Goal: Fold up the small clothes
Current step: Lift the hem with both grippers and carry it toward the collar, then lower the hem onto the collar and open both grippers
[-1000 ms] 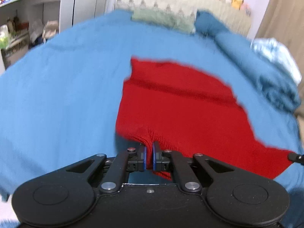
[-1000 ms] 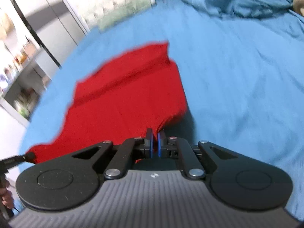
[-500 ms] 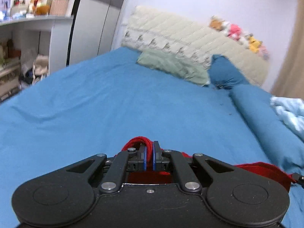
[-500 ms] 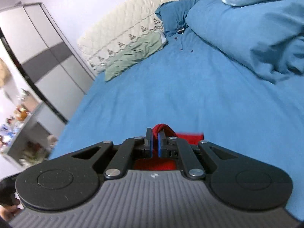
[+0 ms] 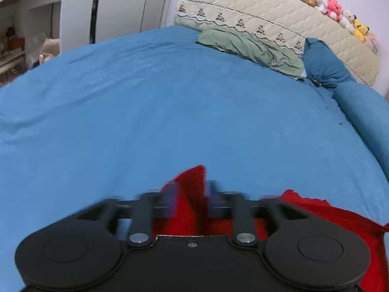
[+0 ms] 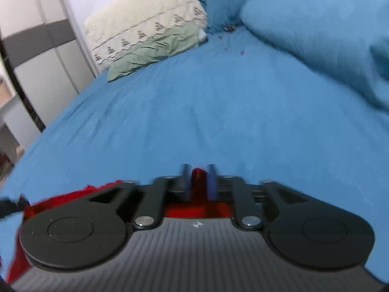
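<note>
Between our left gripper's (image 5: 190, 200) fingers sits a peak of the red knit garment (image 5: 316, 216), and the jaws stand apart with a clear gap, so we judge them open and no longer pinching the cloth. Our right gripper (image 6: 198, 182) also has a small bump of red between its fingers (image 6: 185, 182); a narrow gap shows on each side, though blur makes the grip hard to read, so we cannot tell if it holds. Most of the garment lies below and behind both tools on the blue bedsheet (image 5: 170, 112). If one side lets go while the other holds, pulling away could drag the fold askew; a knit loop might also snag on a finger pad. Both grippers are held low, nearly level, pointing up the bed toward the green pillow (image 5: 250, 48) and the quilted headboard (image 5: 279, 24).
</note>
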A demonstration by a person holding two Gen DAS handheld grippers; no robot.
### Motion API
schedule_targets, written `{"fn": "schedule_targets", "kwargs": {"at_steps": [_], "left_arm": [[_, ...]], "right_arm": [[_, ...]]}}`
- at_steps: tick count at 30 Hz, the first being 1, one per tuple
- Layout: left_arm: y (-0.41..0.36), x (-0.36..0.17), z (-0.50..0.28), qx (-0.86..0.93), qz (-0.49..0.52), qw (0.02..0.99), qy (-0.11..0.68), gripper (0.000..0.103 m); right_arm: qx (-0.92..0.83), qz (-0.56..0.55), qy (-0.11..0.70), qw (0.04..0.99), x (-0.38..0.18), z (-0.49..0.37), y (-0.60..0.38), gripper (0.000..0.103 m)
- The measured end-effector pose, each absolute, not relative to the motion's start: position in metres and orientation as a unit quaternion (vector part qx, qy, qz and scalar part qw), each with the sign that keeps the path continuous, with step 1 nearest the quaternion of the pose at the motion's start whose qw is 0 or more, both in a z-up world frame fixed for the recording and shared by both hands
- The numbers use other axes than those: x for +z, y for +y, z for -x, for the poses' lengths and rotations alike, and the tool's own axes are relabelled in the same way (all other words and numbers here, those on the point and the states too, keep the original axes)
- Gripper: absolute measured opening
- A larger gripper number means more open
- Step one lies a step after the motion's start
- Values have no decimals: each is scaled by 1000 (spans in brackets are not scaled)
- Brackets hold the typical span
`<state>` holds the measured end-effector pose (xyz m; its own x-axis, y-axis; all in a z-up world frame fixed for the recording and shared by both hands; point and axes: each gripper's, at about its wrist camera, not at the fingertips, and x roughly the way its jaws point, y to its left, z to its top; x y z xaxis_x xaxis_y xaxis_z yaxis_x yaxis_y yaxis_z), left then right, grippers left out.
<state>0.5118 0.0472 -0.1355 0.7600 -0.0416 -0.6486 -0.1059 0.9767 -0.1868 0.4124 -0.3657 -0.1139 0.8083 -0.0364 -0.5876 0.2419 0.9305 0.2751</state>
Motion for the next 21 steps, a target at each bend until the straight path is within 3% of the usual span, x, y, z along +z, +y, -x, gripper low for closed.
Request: {"fn": "schedule_targets", "kwargs": {"at_steps": [1,2,5,14,21], "left_arm": [[47,-132,-507,17,99,937,334,84],[46,-126,-497,15,87,944,318,90],[40,-110,-456,0,43,962,271,103],[20,-176,-419,-68,-13,919,389,103],[19,-182,-415,-69,-35,915,397,103]], "right_arm": [[-71,-170,292,938,-112,-409,-362,93],[-65,-168,271,946,-108,-399,-358,103],[-40,-133,252,958,-99,-378,-336,103],[-11,-43,392,919,-150,-372,-285,103],[-75,-120,414,899,-168,-371,-321,103]]}}
